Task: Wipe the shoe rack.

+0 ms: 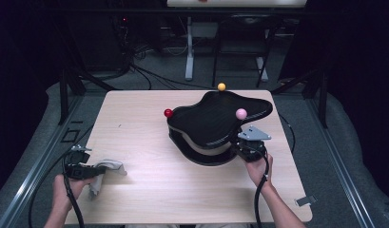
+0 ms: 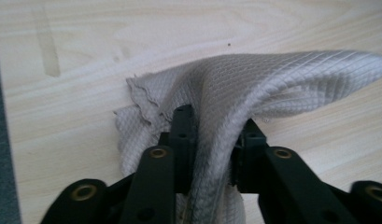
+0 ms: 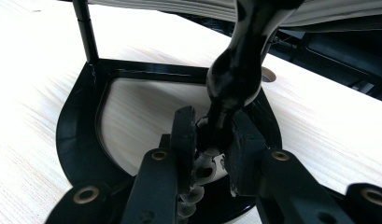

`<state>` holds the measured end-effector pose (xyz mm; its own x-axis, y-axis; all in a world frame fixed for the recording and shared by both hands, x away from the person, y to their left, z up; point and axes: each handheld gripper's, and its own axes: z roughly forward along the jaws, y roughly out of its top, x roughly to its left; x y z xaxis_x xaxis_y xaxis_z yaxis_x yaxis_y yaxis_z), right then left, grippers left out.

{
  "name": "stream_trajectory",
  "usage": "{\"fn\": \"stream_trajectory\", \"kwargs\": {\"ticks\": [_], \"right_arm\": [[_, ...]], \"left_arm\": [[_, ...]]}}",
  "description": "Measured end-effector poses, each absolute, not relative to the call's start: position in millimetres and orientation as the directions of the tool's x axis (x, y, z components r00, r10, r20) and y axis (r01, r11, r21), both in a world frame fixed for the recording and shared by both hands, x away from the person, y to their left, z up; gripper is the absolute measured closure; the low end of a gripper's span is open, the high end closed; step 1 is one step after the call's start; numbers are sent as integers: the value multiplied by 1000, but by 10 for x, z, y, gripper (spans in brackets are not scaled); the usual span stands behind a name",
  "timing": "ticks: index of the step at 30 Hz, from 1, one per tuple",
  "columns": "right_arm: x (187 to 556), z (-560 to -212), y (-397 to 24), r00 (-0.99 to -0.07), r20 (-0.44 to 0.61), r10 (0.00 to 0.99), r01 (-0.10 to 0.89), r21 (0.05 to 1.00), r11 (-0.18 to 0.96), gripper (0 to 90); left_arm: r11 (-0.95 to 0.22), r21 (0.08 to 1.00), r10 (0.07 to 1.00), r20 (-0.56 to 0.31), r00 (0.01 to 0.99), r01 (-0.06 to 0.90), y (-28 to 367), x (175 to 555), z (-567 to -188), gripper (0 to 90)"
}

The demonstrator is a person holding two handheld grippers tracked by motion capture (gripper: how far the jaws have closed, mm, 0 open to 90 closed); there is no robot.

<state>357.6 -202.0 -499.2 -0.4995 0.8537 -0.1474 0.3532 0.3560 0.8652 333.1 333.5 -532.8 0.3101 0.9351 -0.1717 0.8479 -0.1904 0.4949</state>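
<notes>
We steady the black rack with our right gripper clamped on its post, while our left gripper, jaws loosening around the grey cloth, likely needs to regrip before wiping.

Left gripper low at the near left corner, jaws lying level and slightly parted, forearm entering from below. Right gripper at the near right (grey three-cornered plate on top), jaws drawn close, hand behind it.
</notes>
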Motion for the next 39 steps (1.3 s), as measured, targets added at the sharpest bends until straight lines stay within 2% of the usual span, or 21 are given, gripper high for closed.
{"fn": "stream_trajectory", "kwargs": {"ticks": [10,18,21,30,39], "right_arm": [[3584,-4982,-2021,-506,-148,850,356,862,362,744],[3556,-4984,-2032,-504,-156,850,350,862,365,746],[3535,-4970,-2054,-512,-161,844,354,855,378,747],[3534,-4956,-2130,-536,-153,830,358,849,388,747],[3548,-4955,-2135,-544,-150,826,353,852,387,747]], "left_arm": [[-182,544,924,-190,332,819,3399,3207,-5172,215],[-138,633,909,-224,350,762,3381,3180,-4912,36],[-154,662,897,-218,385,733,3254,3269,-4828,0],[-212,701,869,-184,460,681,2834,3635,-4747,0],[-286,711,831,-150,536,642,2279,4181,-4625,0]]}}
